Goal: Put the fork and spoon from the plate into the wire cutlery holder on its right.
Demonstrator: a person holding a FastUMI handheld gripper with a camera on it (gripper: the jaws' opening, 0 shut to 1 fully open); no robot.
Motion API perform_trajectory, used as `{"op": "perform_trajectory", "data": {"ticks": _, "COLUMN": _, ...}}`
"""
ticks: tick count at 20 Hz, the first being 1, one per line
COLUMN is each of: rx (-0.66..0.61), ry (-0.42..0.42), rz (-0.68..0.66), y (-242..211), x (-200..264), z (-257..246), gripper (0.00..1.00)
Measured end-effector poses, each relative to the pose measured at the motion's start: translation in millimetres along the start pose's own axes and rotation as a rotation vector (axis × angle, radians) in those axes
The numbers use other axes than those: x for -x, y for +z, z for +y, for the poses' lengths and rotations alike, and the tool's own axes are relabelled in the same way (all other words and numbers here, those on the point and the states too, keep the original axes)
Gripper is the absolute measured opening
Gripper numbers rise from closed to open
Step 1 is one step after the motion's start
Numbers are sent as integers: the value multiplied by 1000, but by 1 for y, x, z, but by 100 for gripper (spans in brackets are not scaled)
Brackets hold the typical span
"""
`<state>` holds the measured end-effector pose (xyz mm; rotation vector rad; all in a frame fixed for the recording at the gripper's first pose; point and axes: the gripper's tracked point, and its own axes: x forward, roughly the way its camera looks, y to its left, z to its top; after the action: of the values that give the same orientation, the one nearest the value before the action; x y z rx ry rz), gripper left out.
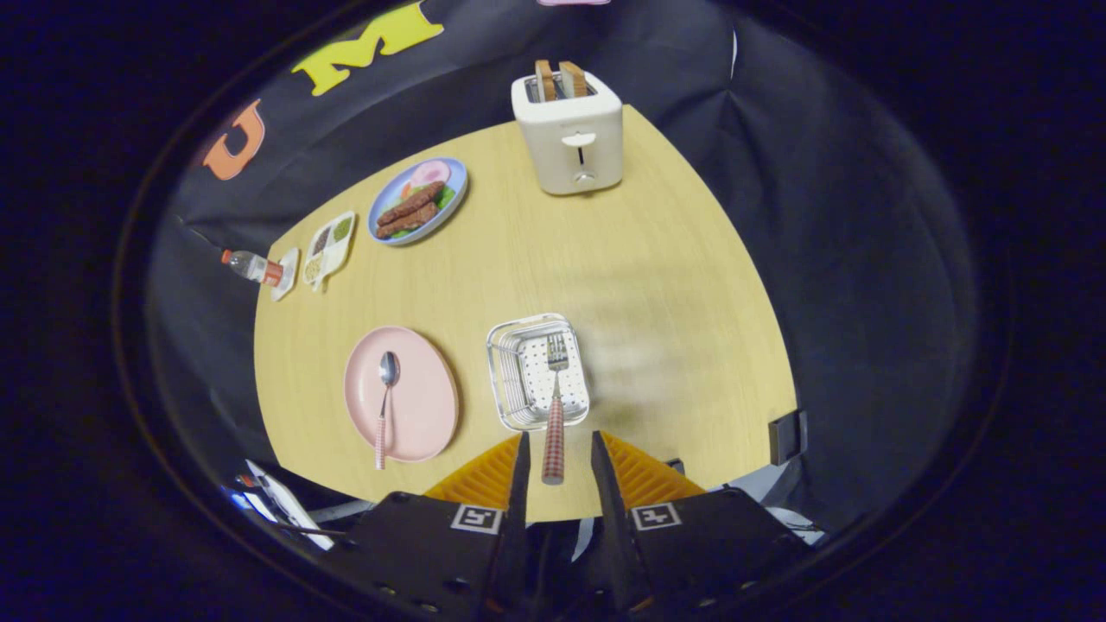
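Roughly halfway, judging from how things lie: 1 of 2 pieces delivered, or nearly so.

Fork (554, 406) resting with its tines inside the wire cutlery holder (515, 413), on the perforated bottom, its checked handle reaching out over the near rim toward the tool (555, 466). Handle end lying between the 2 fingers (518, 484), with a narrow gap visible on each side; looks released rather than clenched, no pressing on the handle to be seen. Whether the fork is already settled or only just let go, hard to say, since the handle leans over the rim and is not fully inside.

Spoon (384, 406) not yet taken: lying on the pink plate (428, 406), bowl away from the tool, handle end passing over the near edge of the plate. Plate just beside the holder, on its left, on the tabletop (674, 285).

Left to do: draw the tool back from the fork, go over to the plate, grasp the spoon by its handle, carry it to the holder and put it in next to the fork.

Further away, a toaster (570, 130) and a blue plate with food (418, 200), not part of the job.
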<state>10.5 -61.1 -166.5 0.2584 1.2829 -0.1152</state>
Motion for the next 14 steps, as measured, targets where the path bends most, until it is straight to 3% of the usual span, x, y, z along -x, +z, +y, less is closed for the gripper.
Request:
{"op": "perform_trajectory", "data": {"ticks": 4, "rx": 115, "ry": 15, "rz": -284, "y": 16, "x": 29, "z": 17, "gripper": 75}}
{"op": "perform_trajectory", "data": {"ticks": 6, "rx": 177, "ry": 21, "rz": -436, "y": 11, "x": 41, "z": 38, "gripper": 86}}
{"op": "perform_trajectory", "data": {"ticks": 10, "rx": 252, "ry": 77, "rz": -576, "y": -31, "x": 36, "z": 97, "gripper": 92}}
{"op": "perform_trajectory", "data": {"ticks": 14, "rx": 239, "ry": 150, "rz": -541, "y": -85, "x": -2, "z": 156, "gripper": 92}}
